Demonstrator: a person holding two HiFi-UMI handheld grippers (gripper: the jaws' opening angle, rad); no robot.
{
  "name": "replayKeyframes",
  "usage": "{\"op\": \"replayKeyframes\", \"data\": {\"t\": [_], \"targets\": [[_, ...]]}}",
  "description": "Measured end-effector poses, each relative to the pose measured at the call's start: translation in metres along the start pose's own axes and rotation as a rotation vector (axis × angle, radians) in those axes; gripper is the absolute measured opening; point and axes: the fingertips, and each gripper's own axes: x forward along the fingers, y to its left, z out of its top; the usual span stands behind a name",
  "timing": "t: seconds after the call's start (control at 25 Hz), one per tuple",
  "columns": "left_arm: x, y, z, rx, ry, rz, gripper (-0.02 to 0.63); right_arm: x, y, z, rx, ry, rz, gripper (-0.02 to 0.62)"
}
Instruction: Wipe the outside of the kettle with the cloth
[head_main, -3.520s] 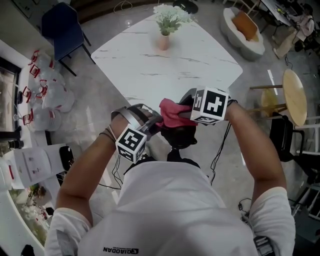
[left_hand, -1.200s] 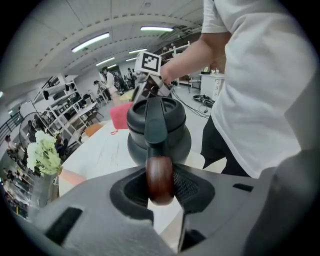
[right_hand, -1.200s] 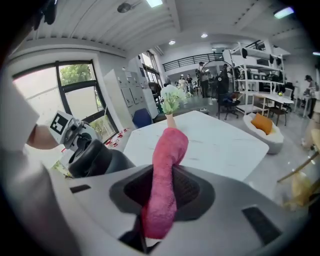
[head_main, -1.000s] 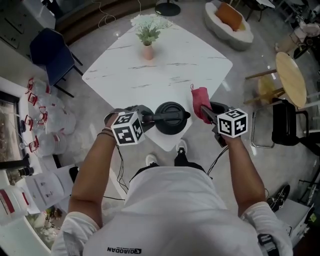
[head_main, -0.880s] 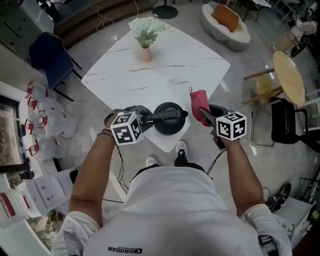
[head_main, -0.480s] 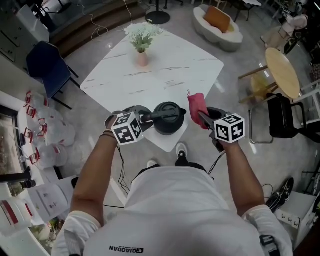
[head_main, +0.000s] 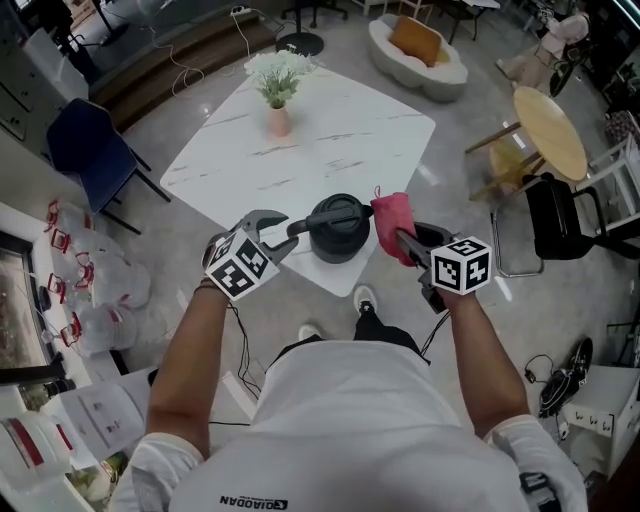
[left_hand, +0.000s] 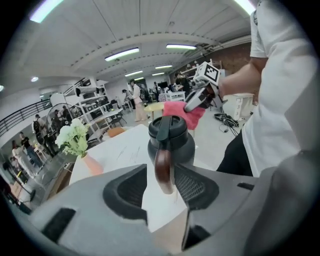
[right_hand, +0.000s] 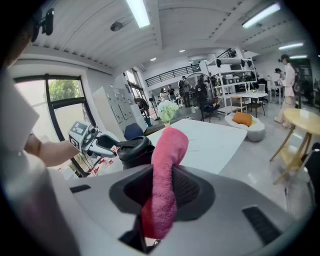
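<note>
The lower body of the dark grey kettle (left_hand: 171, 140) is hidden behind the left gripper (left_hand: 161, 185), and in the right gripper view only its lid edge shows. Its lid is on, so we cannot see inside. A pink vase (head_main: 278, 120) farther back holds white flowers.

The kettle stands at the near corner of the white marble surface (head_main: 330, 130). Its brown handle lies between the left fingers (left_hand: 195, 187), which have just been opening and stand apart, with a clear gap on one side. The right gripper (right_hand: 162, 195) is clamped on the pink terry cloth (right_hand: 167, 160), held just beside the kettle's right side; we cannot tell whether they touch.
</note>
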Motion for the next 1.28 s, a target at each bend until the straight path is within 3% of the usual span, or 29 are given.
{"op": "replayKeyframes", "data": {"t": [0.16,0.32,0.48,0.6,0.88,1.28], "targets": [[-0.021,-0.006,0.000,-0.173,-0.076,0.077,0.170,-0.007,0.003,-0.017,0.127,-0.041,-0.022,0.104],[-0.040,-0.023,0.003,-0.404,-0.209,0.123,0.116,-0.014,0.005,-0.029,0.246,-0.080,-0.022,0.106],[-0.048,-0.047,0.012,-0.585,-0.314,0.159,0.055,-0.021,0.009,-0.035,0.241,-0.084,0.007,0.106],[-0.050,-0.066,0.018,-0.625,-0.327,0.218,0.003,-0.024,0.016,-0.035,0.170,-0.066,0.046,0.106],[-0.044,-0.110,0.045,-0.729,-0.371,0.317,-0.001,-0.053,0.035,-0.035,-0.033,-0.063,0.149,0.107],[-0.034,-0.154,0.064,-0.823,-0.407,0.400,-0.002,-0.084,0.019,-0.055,-0.020,-0.096,0.193,0.102]]}}
